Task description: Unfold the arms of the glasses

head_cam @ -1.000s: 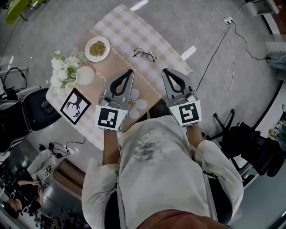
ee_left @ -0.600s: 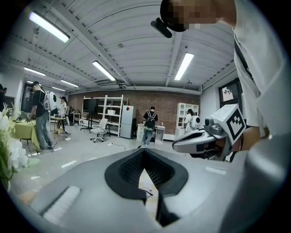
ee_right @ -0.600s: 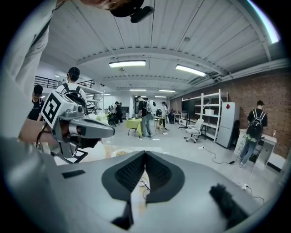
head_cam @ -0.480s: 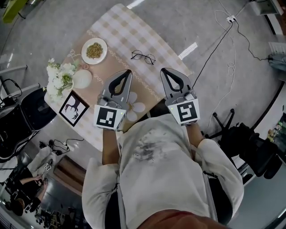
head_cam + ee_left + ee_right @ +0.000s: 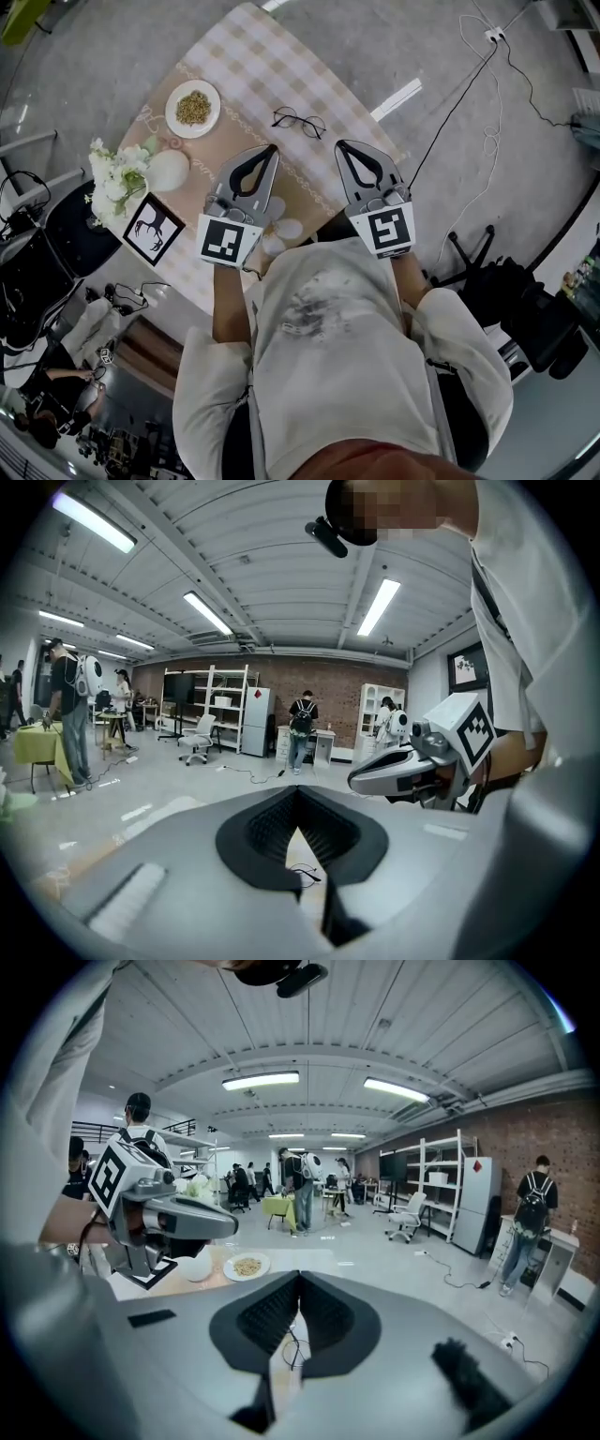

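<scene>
A: Item: glasses (image 5: 300, 121). Location?
B: On the checked bench (image 5: 246, 52), beyond both tips, apart from them.
A: Left tool (image 5: 272, 150), right tool (image 5: 341, 146)?
B: Each has its jaws pressed together and is empty.

Big open workshop. Grey floor (image 5: 94, 56) w/ white tape marks; black cable (image 5: 450, 108) trails to a power strip (image 5: 489, 36). Table (image 5: 253, 47) w/ beige-checked cloth stands in the foreground, black office chair (image 5: 492, 291) near its right end. Far end: brick wall (image 5: 281, 677), w/ white shelving (image 5: 220, 705) & a tall white cabinet (image 5: 255, 719) in front, white swivel chair (image 5: 197, 744) close by. Side wall white, framed picture (image 5: 466, 666) on it. Ribbed white ceiling (image 5: 309, 1035), strip lights (image 5: 208, 612) on. Yellow-green table (image 5: 278, 1207) further back.
</scene>
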{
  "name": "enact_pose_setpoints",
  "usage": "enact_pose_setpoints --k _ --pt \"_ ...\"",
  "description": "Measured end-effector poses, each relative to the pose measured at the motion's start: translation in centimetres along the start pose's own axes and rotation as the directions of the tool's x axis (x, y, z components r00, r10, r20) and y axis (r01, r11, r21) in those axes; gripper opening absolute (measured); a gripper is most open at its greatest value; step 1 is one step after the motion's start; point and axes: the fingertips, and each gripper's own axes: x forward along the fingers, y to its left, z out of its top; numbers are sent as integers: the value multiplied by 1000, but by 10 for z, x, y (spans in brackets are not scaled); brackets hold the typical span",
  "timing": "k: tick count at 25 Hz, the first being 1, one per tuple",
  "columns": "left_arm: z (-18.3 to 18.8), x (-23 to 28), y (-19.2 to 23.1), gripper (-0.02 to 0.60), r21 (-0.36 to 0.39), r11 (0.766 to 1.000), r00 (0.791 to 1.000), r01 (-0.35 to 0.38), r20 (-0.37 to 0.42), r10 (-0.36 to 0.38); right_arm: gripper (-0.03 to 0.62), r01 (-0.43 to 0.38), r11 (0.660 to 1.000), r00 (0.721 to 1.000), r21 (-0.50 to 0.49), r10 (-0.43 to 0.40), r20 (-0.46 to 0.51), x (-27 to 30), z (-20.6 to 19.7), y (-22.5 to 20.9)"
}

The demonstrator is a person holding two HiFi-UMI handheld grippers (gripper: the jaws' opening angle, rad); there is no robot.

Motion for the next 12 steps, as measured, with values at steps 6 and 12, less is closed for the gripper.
enact_pose_setpoints --k 6,12 --pt "-14 16 1 11 28 998 998 53 -34 -52 17 1 1000 999 -9 -1 -43 12 -19 -10" --pt "-29 30 6 11 42 995 994 90 -68 -87 17 -6 1000 996 -23 4 -93 25 -36 -10"
